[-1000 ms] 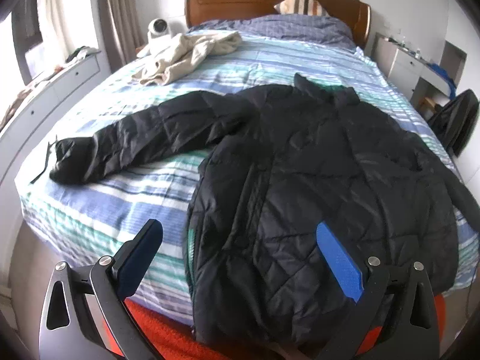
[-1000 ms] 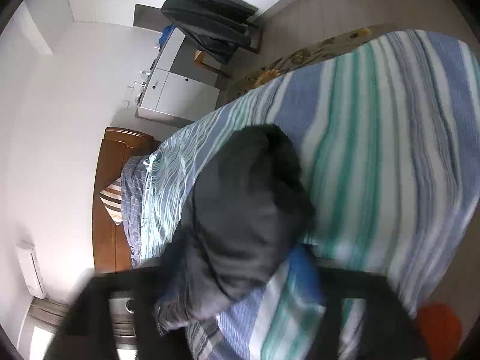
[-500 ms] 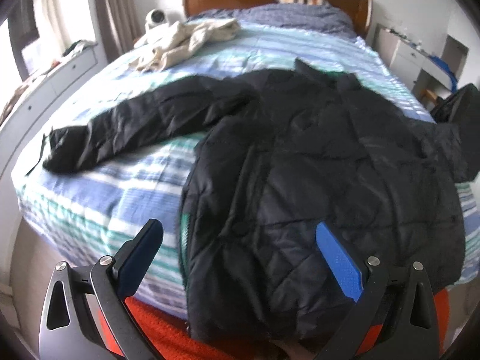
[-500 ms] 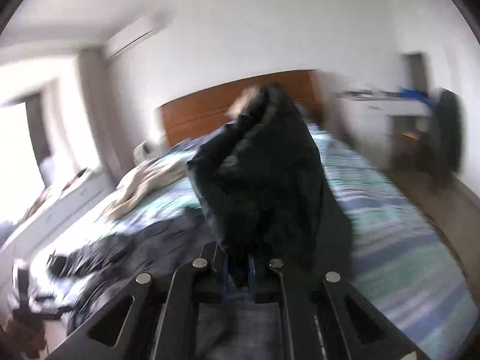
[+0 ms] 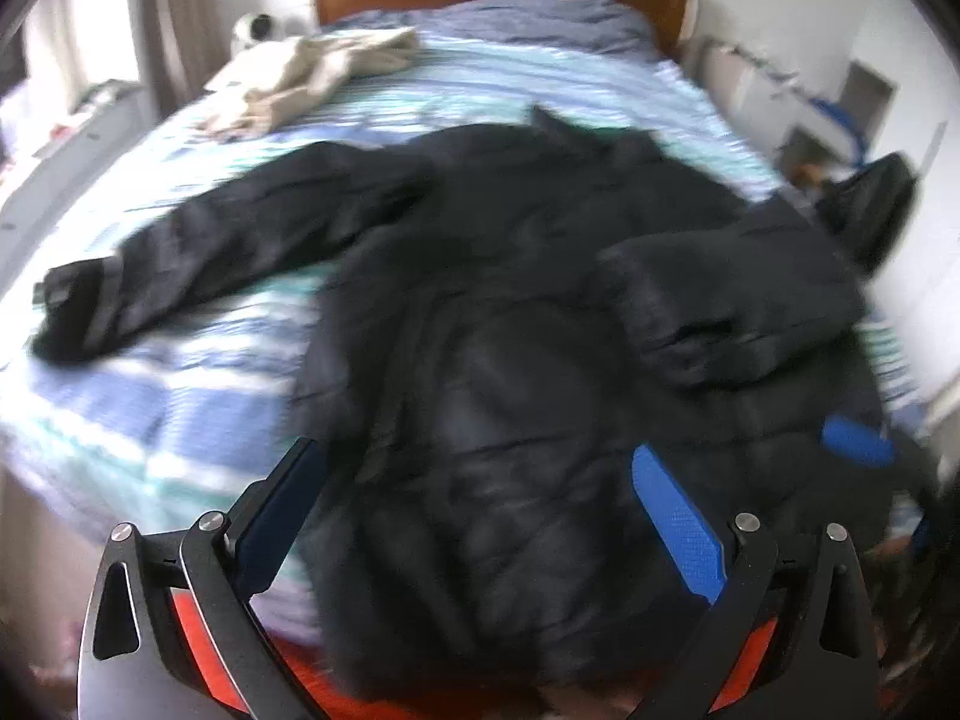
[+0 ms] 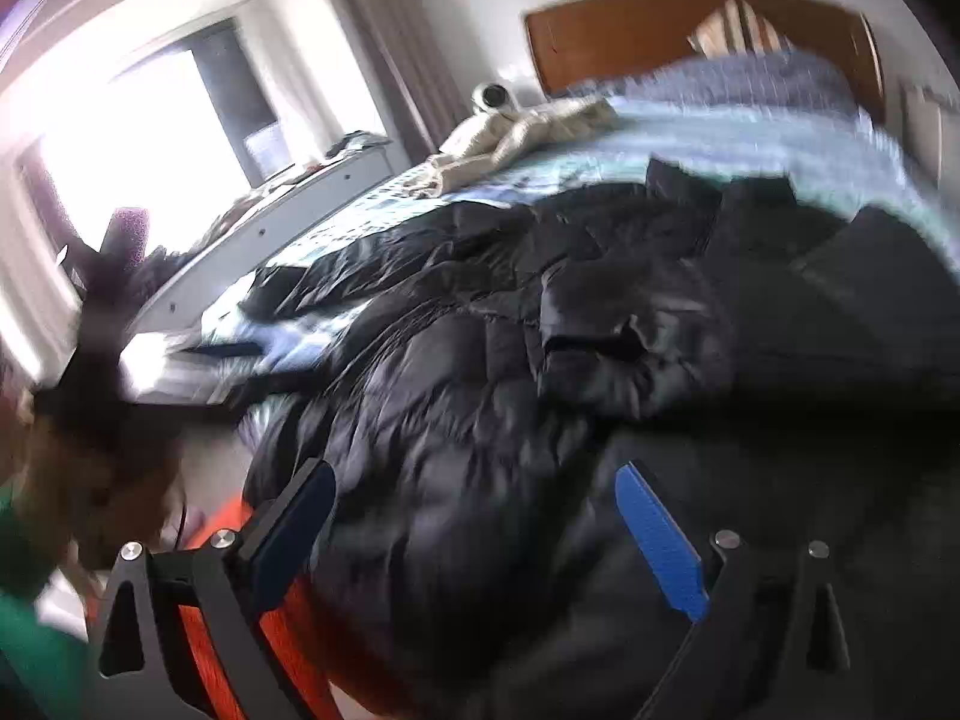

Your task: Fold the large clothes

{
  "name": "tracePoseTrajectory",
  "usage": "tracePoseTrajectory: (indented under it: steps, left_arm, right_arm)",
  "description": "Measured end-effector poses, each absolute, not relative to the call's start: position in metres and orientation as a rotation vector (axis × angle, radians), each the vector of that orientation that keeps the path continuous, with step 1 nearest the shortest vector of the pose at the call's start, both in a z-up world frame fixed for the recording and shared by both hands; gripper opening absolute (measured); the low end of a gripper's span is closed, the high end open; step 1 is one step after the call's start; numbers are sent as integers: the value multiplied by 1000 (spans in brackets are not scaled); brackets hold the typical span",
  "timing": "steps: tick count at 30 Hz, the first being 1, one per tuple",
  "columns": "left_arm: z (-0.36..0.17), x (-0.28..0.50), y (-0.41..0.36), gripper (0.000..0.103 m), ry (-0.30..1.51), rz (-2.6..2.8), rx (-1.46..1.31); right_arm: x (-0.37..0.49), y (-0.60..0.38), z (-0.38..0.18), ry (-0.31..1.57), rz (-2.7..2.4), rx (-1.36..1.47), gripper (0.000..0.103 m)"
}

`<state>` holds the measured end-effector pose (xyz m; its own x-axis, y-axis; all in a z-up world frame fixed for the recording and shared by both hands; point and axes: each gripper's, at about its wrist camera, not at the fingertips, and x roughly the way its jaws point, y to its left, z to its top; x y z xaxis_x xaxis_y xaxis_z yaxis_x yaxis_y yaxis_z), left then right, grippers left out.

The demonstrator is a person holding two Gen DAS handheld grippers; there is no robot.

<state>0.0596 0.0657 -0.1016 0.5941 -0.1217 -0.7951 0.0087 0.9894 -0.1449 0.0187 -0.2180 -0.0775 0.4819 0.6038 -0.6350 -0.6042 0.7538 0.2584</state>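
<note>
Black quilted jacket (image 5: 510, 360) fills the frame's centre on the striped bed (image 5: 180, 372), one sleeve (image 5: 732, 300) folded across its body; left gripper (image 5: 480, 516) and right gripper (image 6: 474, 534) both gape, holding nothing

Two handheld claws, black frames with blue finger pads

The left claw (image 5: 480, 516) has two matte black arms with triangular cut-outs and round silver screws near the finger roots; its right pad (image 5: 675, 516) is bright blue with a fine dotted texture, its left pad shows as dark navy, and orange-red parts sit behind the black frame on both sides. The right claw (image 6: 474, 534) is built the same way: black arms with triangular openings, silver screw heads, a bright blue right pad (image 6: 660, 546), a darker left pad, and an orange-red body behind the left arm. A blurred blue pad of the right claw also shows at the right edge of the left view.
</note>
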Motion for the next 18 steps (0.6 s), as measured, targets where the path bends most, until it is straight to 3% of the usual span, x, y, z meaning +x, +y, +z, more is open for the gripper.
tracePoseTrajectory:
  steps: [5, 8, 9, 11, 12, 13, 18]
  left_arm:
    - [-103, 126, 13, 102, 886, -292, -130]
    - [-129, 180, -22, 97, 995, -309, -73]
    - [-138, 192, -30, 87, 1034, -306, -56]
    - [-153, 211, -49, 51, 1098, -332, -30]
    - [-150, 214, -55, 20, 1087, -316, -5]
    - [-146, 215, -58, 11, 1076, -305, 22]
    - [-81, 231, -36, 9, 927, -262, 72]
  right_arm:
    - [-16, -267, -69, 771, 598, -1, 97]
    - [-22, -290, -67, 765, 529, 90, 97]
    - [-22, -292, -67, 760, 516, 106, 97]
    - [-26, -300, -65, 743, 487, 128, 97]
    - [-26, -304, -64, 733, 468, 134, 97]
    - [-28, -307, -62, 729, 453, 137, 97]
    - [-20, -340, -56, 711, 401, 192, 97]
